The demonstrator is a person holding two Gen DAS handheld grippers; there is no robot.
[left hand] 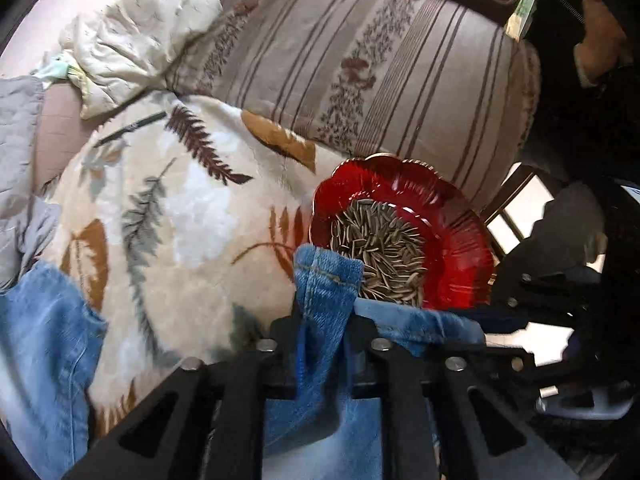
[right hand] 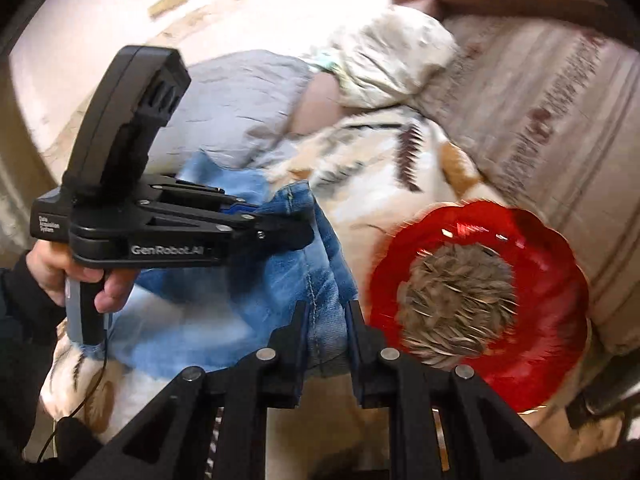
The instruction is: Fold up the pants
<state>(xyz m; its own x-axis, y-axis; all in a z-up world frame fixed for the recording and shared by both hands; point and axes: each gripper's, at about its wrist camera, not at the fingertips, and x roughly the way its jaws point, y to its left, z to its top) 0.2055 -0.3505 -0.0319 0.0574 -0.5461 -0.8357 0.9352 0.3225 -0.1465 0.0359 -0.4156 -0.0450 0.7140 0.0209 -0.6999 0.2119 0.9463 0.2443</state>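
Nearest camera: left gripper (left hand: 324, 312), fingers clamped on a hemmed edge of the jeans (left hand: 320, 356); denim bunched between the pads.
Right gripper (right hand: 326, 316): clamped likewise on a seamed fold of the same jeans, jaws narrow, cloth pinched between them.
Left gripper from the right wrist view: held by a hand (right hand: 80, 276), nose buried in the denim just beside the right one.
Jeans location: lifted at one edge by both grippers, the rest trailing over a leaf-print blanket (left hand: 180, 208) on the sofa (left hand: 360, 80).
Hazard: red dish (left hand: 404, 232) of sunflower seeds (left hand: 380, 252) sits just beside the held edge; in the left view the hem overlaps its rim.
Step in hand: judged an early fold, edge gripped at two points.
Next move calls for: carrying the edge across the remaining denim, keeping it taut and clear of the dish.
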